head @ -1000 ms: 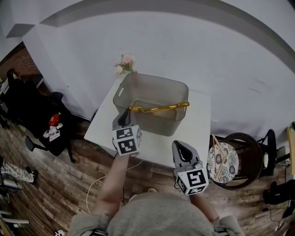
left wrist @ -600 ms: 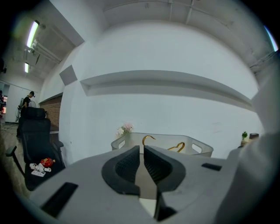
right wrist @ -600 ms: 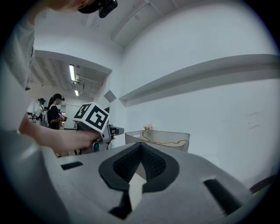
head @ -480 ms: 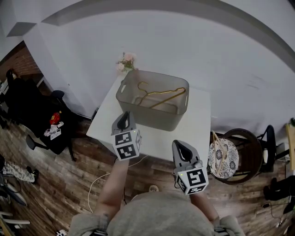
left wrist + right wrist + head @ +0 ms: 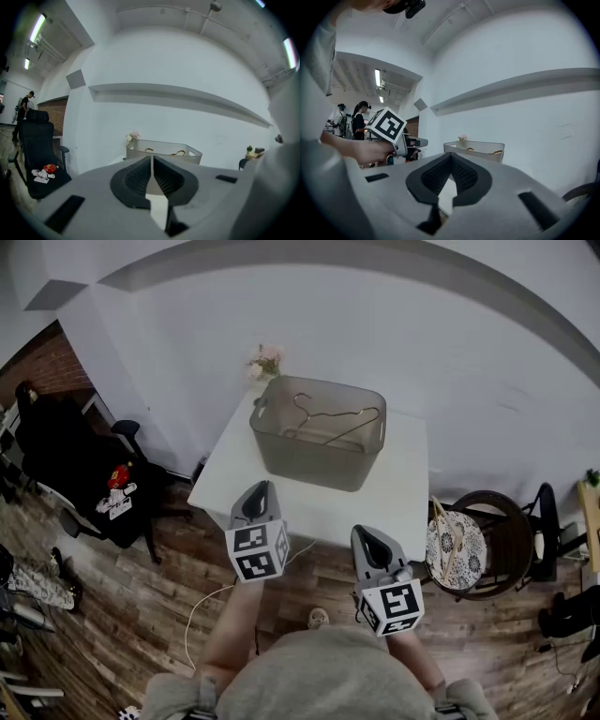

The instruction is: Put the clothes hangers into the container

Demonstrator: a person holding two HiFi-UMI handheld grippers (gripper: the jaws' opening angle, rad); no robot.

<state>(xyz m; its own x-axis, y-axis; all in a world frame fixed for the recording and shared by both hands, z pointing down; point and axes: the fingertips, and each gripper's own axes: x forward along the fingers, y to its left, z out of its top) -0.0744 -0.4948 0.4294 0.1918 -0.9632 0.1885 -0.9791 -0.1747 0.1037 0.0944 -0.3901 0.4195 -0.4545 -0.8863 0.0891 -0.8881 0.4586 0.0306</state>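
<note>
Compared with a second ago, the white table (image 5: pixel 403 502) sits farther off, and the grey container (image 5: pixel 314 460) on it now holds the hanger (image 5: pixel 347 414), which lay across its rim before and now leans inside. Left gripper (image 5: pixel 259 491) and right gripper (image 5: pixel 367 536) hover short of the table's near edge, jaws pressed together, gripping nothing.
</note>
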